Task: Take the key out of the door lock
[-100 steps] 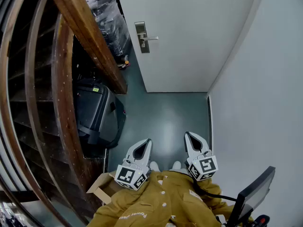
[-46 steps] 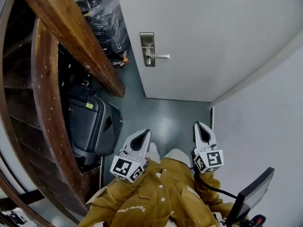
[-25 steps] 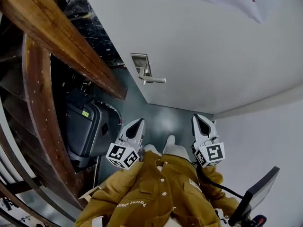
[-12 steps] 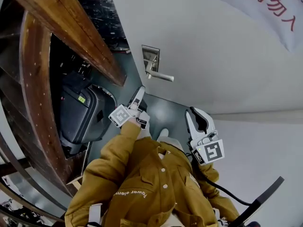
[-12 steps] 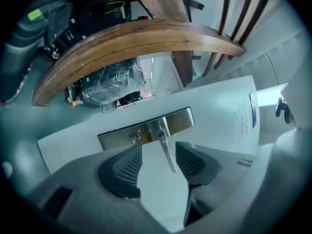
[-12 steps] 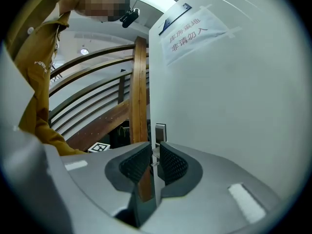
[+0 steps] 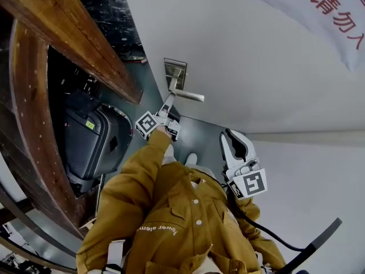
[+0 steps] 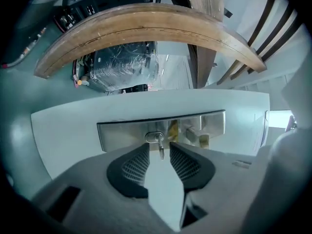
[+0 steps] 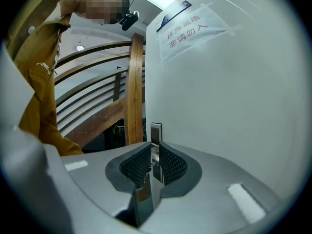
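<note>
At the door lock [image 8: 122,133], the key [image 8: 160,149] was seen between the left gripper's [image 8: 160,153] jaws, which were parted though just closing, and it was untouched. Light, stiff, slick metal; a pinch on its flat sides was judged best.

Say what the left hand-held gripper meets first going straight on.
Probably the key, between the jaws of the left hand-held gripper, which have just been closing; lock plate behind.

Soft, even, cool light fills all three views; the white door [image 7: 256,56] is evenly bright. In the head view the left side under the wooden staircase [image 7: 80,39] is dim. The lock plate [image 8: 122,134] shows mild glare. Wide-angle bending curves the edges; both gripper views darken at the corners.
</note>
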A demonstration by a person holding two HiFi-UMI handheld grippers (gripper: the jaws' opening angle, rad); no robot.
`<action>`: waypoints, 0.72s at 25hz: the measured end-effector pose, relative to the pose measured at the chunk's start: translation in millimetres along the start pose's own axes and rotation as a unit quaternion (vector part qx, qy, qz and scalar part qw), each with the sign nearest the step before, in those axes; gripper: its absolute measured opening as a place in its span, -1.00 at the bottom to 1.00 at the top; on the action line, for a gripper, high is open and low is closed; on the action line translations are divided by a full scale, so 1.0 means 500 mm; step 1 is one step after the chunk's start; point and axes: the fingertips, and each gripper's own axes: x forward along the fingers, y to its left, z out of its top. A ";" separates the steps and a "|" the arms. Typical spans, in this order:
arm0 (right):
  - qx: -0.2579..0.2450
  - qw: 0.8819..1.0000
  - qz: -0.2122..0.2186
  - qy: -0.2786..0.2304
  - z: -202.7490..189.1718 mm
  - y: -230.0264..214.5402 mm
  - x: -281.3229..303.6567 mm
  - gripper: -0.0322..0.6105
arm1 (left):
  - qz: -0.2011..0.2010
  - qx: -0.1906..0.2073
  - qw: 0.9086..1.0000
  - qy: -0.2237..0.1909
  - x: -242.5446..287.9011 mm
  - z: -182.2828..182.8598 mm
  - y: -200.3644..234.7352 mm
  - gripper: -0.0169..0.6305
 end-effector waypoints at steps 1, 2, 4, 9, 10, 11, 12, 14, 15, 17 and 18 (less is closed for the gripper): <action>0.000 1.000 -0.002 0.000 0.000 -0.001 0.002 -0.71 | 0.001 0.001 1.000 -0.002 0.004 0.003 0.002 -0.60; 0.001 1.000 -0.003 0.001 -0.001 -0.002 0.003 -0.71 | 0.000 0.003 1.000 -0.004 0.008 0.006 0.003 -0.67; 0.002 1.000 -0.006 0.002 -0.002 -0.003 0.004 -0.71 | -0.010 0.000 1.000 -0.001 0.013 0.006 -0.005 -0.73; 0.008 1.000 -0.009 -0.001 -0.001 -0.003 0.011 -0.71 | -0.011 -0.012 1.000 0.004 0.015 0.006 -0.007 -0.86; 0.008 1.000 -0.008 -0.001 -0.001 -0.003 0.012 -0.71 | -0.018 -0.022 1.000 0.002 0.018 0.004 -0.012 -0.87; 0.009 1.000 -0.006 -0.002 -0.002 -0.003 0.014 -0.72 | -0.021 -0.029 0.999 0.000 0.020 0.003 -0.015 -0.87; 0.009 1.000 -0.005 -0.002 -0.002 -0.003 0.014 -0.71 | -0.020 -0.033 0.999 -0.002 0.020 0.002 -0.013 -0.87; 0.009 1.000 -0.002 -0.002 -0.002 -0.002 0.015 -0.72 | -0.003 -0.032 0.999 -0.003 0.012 0.003 0.000 -0.87; 0.010 1.000 -0.001 -0.002 -0.002 -0.001 0.016 -0.72 | 0.010 -0.027 1.000 -0.002 0.007 0.004 0.008 -0.87; 0.011 1.000 0.000 -0.001 -0.002 -0.002 0.019 -0.72 | 0.017 -0.023 1.000 -0.004 0.004 0.005 0.008 -0.88; 0.012 1.000 0.002 0.001 -0.003 -0.003 0.021 -0.72 | 0.013 -0.026 1.000 -0.008 0.004 0.005 0.003 -0.88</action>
